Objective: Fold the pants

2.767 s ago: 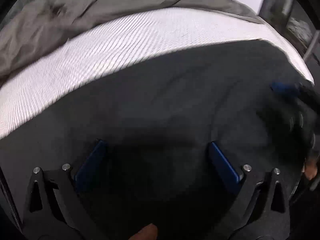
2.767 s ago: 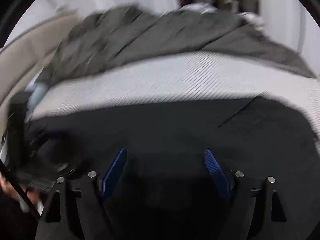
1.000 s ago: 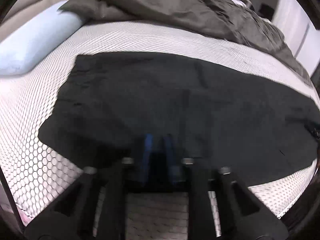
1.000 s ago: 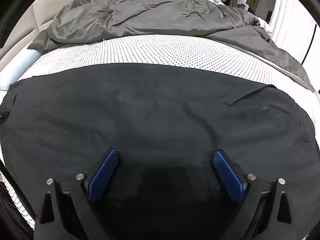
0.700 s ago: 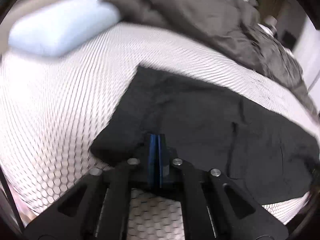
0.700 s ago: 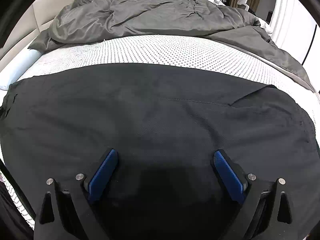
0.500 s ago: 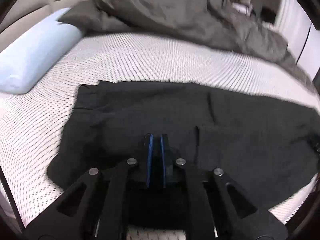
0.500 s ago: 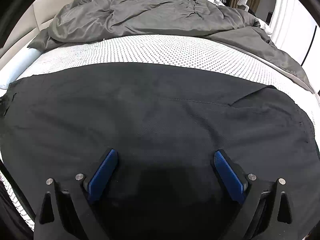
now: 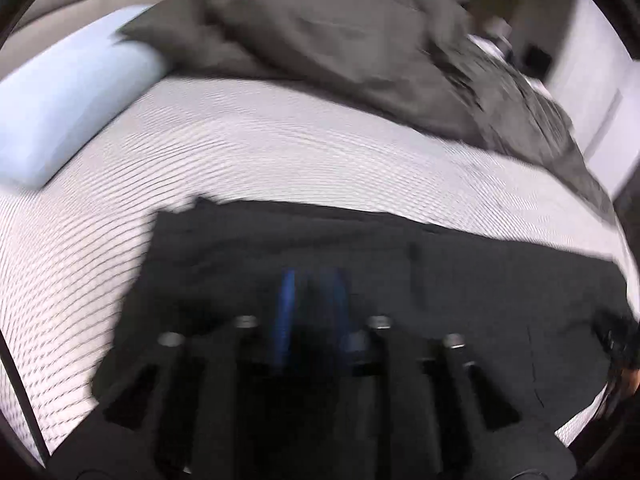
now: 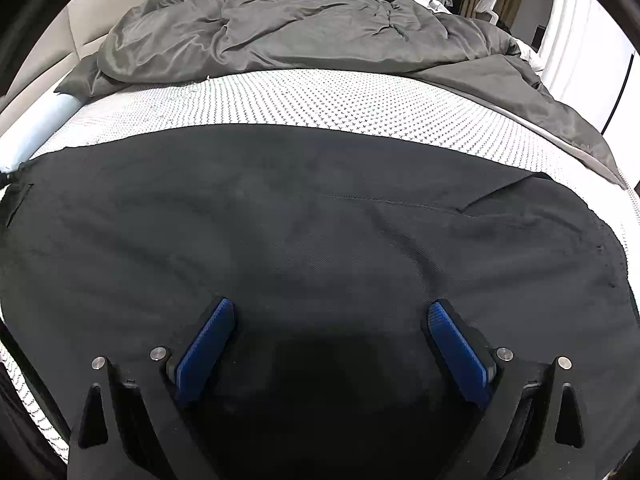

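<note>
- The black pants (image 10: 320, 224) lie spread flat across the near part of the bed (image 10: 360, 100), lengthwise from side to side, which I'd guess is to give a smooth base for folding
- The left gripper (image 9: 310, 304) sits low over the near edge of the pants toward one end; its blue pads (image 9: 285, 308) are drawn close with only a narrow gap, and dark cloth fills that gap
- That view is smeared with motion, so I cannot tell whether the pads actually pinch the fabric or merely sit over it
- The right gripper (image 10: 328, 340) hovers over the middle of the pants with its blue pads (image 10: 206, 340) spread wide and nothing between them; I'd read that as readiness to pin or take the cloth while the other end is handled
- The grey duvet (image 10: 300, 28) is bunched up at the far side of the bed, well apart from the pants, leaving the patterned sheet bare between
- A pale blue pillow (image 9: 68, 108) rests by the headboard, off to the left and away from the work
- No fold shows yet; the pants look single-length, so the task seems at an early stage
</note>
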Motion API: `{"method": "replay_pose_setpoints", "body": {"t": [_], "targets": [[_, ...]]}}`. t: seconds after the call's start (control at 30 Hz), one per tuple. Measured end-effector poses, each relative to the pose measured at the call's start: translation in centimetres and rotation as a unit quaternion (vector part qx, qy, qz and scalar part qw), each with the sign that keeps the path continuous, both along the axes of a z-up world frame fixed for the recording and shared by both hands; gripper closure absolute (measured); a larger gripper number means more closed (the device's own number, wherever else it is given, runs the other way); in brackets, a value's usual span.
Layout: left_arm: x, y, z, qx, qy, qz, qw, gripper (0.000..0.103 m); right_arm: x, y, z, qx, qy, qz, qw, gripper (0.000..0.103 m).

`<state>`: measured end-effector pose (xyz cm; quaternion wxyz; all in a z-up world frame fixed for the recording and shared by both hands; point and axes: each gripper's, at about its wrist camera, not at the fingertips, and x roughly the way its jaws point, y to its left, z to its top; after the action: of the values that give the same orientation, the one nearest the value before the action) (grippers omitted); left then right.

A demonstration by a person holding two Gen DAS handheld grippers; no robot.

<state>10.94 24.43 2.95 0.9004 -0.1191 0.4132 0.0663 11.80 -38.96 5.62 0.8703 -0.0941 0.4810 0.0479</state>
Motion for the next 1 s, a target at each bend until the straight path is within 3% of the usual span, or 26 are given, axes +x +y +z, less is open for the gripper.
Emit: {"method": "replay_pose_setpoints", "body": {"t": [0.07, 0.13, 0.23, 0.3, 0.33, 0.4, 0.43, 0.47, 0.5, 0.6, 0.63, 0.7, 0.77, 0.8, 0.9, 0.97, 1.0], "targets": [[4.4, -2.0, -1.1, 0.032, 0.023, -0.019, 0.9991, 0.067, 0.1, 0.0, -0.1, 0.0, 0.0, -0.001, 1.0, 0.004], [7.5, -1.4, -2.9, 0.042, 0.065, 0.003, 0.997, 0.067, 0.1, 0.0, -0.1, 0.0, 0.0, -0.001, 1.0, 0.004], [7.7, 2.4, -3.6, 0.005, 0.069, 0.064, 0.9955, 0.072, 0.1, 0.0, -0.1, 0.001, 0.0, -0.001, 1.0, 0.004], [6.2, 4.0, -2.5, -0.042, 0.05, 0.074, 0.9951, 0.071, 0.1, 0.0, -0.1, 0.0, -0.001, -0.002, 1.0, 0.004], [6.0, 4.5, -1.9, -0.044, 0.043, 0.074, 0.9953, 0.068, 0.0, 0.1, -0.1, 0.0, -0.002, -0.002, 1.0, 0.004], [4.1, 5.2, -0.3, -0.013, 0.027, 0.079, 0.9964, 0.049, 0.1, 0.0, -0.2, 0.0, -0.001, -0.002, 1.0, 0.004], [3.3, 5.7, 0.3, 0.012, 0.022, 0.099, 0.9948, 0.018, 0.1, 0.0, -0.2, 0.001, -0.001, -0.002, 1.0, 0.004], [2.9, 6.5, 0.9, 0.024, 0.015, 0.113, 0.9932, 0.004, 0.1, 0.1, -0.2, 0.0, -0.001, -0.002, 1.0, 0.004], [2.3, 7.2, 1.1, 0.024, 0.007, 0.118, 0.9927, 0.004, 0.1, 0.1, -0.2, -0.001, -0.001, -0.001, 1.0, 0.004], [1.4, 9.0, 0.5, -0.036, 0.014, 0.115, 0.9926, 0.005, 0.2, 0.1, -0.2, -0.002, 0.001, -0.001, 1.0, 0.003], [1.7, 9.1, 0.0, -0.053, 0.014, 0.109, 0.9925, 0.011, 0.3, 0.1, -0.2, -0.003, 0.002, -0.002, 1.0, 0.003], [2.9, 9.5, -1.1, -0.039, 0.025, 0.102, 0.9937, 0.03, 0.4, 0.2, -0.2, -0.006, 0.003, -0.003, 1.0, 0.002], [3.7, 9.6, -2.3, -0.014, 0.048, 0.09, 0.9947, 0.068, 0.4, 0.3, -0.3, -0.008, 0.003, -0.004, 1.0, 0.002], [4.0, 9.2, -2.6, -0.012, 0.057, 0.079, 0.9951, 0.068, 0.4, 0.3, -0.3, -0.008, 0.003, -0.004, 1.0, 0.002], [3.8, 7.9, -1.2, 0.02, 0.02, 0.079, 0.9965, 0.077, 0.4, 0.2, -0.4, -0.005, 0.002, -0.004, 1.0, 0.002], [3.1, 7.3, 0.5, 0.026, -0.014, 0.073, 0.9969, 0.1, 0.4, 0.3, -0.4, -0.005, 0.002, -0.004, 1.0, 0.002], [2.9, 7.6, 1.4, 0.018, -0.029, 0.077, 0.9964, 0.099, 0.4, 0.3, -0.5, -0.004, 0.003, -0.004, 1.0, 0.001]]}}
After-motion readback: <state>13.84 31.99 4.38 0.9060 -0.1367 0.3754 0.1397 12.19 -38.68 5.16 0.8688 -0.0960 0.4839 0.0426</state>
